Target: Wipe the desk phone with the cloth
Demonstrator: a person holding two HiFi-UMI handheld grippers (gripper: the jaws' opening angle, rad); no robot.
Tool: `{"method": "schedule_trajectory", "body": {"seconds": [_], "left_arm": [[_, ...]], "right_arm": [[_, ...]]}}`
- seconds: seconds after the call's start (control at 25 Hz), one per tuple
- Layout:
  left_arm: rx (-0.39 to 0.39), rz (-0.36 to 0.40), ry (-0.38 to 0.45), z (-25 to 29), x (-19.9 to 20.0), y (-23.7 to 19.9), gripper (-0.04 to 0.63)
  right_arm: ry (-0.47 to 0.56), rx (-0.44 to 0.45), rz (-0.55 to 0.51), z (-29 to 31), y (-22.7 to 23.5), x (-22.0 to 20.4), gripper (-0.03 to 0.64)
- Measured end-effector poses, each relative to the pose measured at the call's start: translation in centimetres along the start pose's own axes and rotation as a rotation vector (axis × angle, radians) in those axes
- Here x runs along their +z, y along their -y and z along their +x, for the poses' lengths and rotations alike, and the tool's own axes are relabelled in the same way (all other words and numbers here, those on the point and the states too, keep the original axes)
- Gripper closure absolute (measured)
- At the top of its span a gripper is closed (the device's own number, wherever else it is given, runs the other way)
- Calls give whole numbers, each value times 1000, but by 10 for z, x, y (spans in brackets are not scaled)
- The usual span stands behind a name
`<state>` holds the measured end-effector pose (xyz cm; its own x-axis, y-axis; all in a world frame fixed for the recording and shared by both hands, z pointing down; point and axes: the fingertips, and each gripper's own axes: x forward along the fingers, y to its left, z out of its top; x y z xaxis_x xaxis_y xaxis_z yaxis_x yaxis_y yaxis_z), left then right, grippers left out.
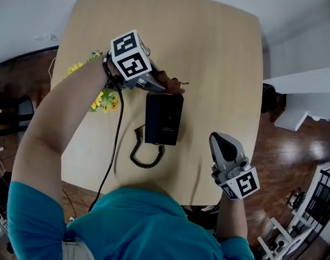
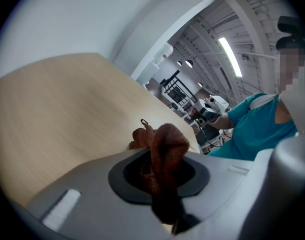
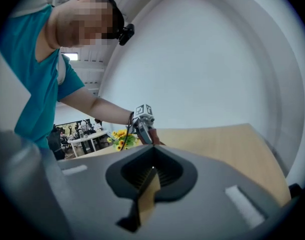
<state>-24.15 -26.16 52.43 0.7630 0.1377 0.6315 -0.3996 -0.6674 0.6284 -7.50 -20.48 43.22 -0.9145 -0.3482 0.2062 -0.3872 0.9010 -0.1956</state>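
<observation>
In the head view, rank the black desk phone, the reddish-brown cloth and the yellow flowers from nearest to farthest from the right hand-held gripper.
From the right hand-held gripper:
1. Black rectangular desk phone, just left of it.
2. Reddish-brown cloth, at the phone's far end.
3. Yellow flowers, farthest left.

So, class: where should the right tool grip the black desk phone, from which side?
Probably the black rectangular desk phone by its right edge, from the right: its coiled black cord crowds the left, the left tool with brown cloth the far end.
</observation>
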Motion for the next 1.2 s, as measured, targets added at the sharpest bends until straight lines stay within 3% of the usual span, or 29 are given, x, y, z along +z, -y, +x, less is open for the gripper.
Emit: {"method": "schedule_trajectory", "body": {"seconds": [0.16,0.28,0.52,0.72,0.8,0.96,1.2], "left_arm": [[-74,15,-87,17,-2,-4,520],[-81,11,-149,35,-2,-11,520],[10,2,-217,63,-3,-36,522],[114,92,-264,65,-8,-46,520],[66,115,-262,54,-3,-35,520],[-105,101,-216,17,10,-6,522],[-109,37,-314,14,-27,-13,522]], "right_arm": [[3,6,16,4,3,-1,615],[6,0,26,3,6,-3,615],[16,-16,40,-3,10,-8,615],[12,-28,35,-11,14,-11,615],[20,-32,35,-15,14,-7,615],[36,-34,48,-18,10,-2,615],[22,-43,51,-24,11,-9,615]]}}
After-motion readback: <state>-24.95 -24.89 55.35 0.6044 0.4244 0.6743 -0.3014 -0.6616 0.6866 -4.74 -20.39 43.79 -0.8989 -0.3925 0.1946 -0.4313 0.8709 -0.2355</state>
